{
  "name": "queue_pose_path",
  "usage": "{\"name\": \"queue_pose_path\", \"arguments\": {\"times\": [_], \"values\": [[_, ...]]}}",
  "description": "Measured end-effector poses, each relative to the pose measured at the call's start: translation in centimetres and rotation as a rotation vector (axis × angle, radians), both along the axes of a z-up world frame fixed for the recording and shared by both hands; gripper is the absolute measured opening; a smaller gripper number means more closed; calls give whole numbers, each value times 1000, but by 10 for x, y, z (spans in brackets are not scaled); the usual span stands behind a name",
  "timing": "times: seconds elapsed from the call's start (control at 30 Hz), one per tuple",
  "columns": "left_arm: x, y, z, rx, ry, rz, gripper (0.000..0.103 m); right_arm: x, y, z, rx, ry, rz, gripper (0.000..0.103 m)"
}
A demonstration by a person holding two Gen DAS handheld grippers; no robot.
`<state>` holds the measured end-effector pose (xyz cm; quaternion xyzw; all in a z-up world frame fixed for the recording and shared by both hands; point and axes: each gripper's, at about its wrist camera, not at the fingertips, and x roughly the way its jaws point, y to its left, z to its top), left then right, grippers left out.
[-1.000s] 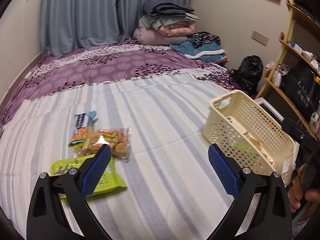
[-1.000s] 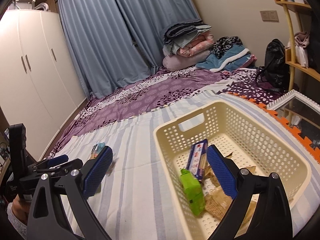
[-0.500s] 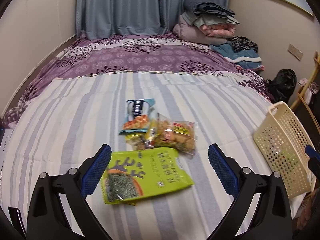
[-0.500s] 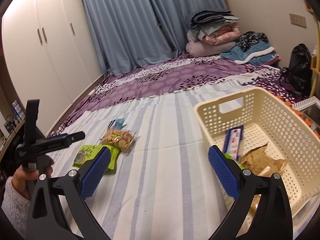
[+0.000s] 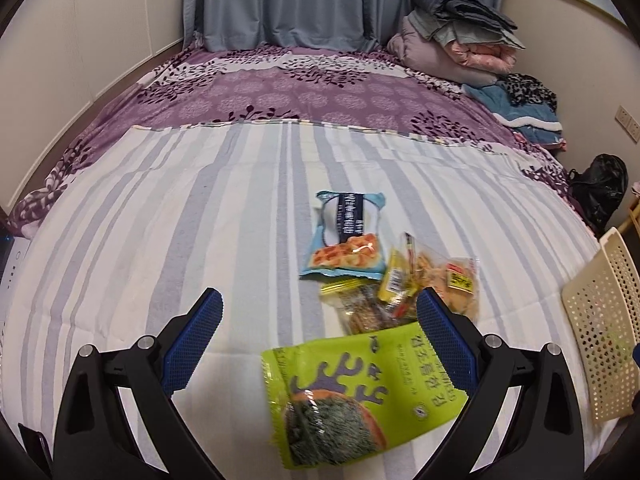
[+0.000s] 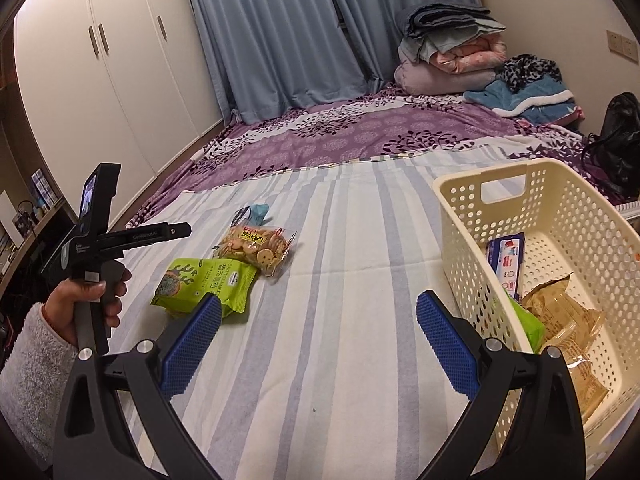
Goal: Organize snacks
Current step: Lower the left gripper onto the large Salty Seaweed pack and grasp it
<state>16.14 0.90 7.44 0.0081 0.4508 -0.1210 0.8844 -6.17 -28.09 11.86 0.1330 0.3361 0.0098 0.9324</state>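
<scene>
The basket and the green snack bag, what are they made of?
The basket looks like hard cream plastic: stiff, smooth walls full of neat round holes, with a cut-out handle. The green snack bag looks like thin, shiny plastic film: it crinkles, catches the light, and has crimped edges. It could be foil-lined inside; I can't tell.

The left hand-held gripper (image 5: 318,334) hangs wide open above a green seaweed packet (image 5: 362,394) on the striped bedsheet (image 5: 160,220).

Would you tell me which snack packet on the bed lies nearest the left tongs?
The green seaweed packet, lying between their open tips; the other packets sit farther up the bed.
</scene>
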Motion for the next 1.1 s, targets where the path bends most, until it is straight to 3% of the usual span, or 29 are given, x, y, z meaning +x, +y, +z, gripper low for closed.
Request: {"name": "queue_pose_path", "arguments": {"times": [0.33,0.57,1.1], "values": [[19,29,-26,83,72,74,99,3,5,-2,8,6,19,97],[3,38,-33,99,97,79,99,2,4,-1,17,-5,21,97],[-101,-8,-30,90,114,-97,99,-4,0,-2,36,-21,34,97]]}}
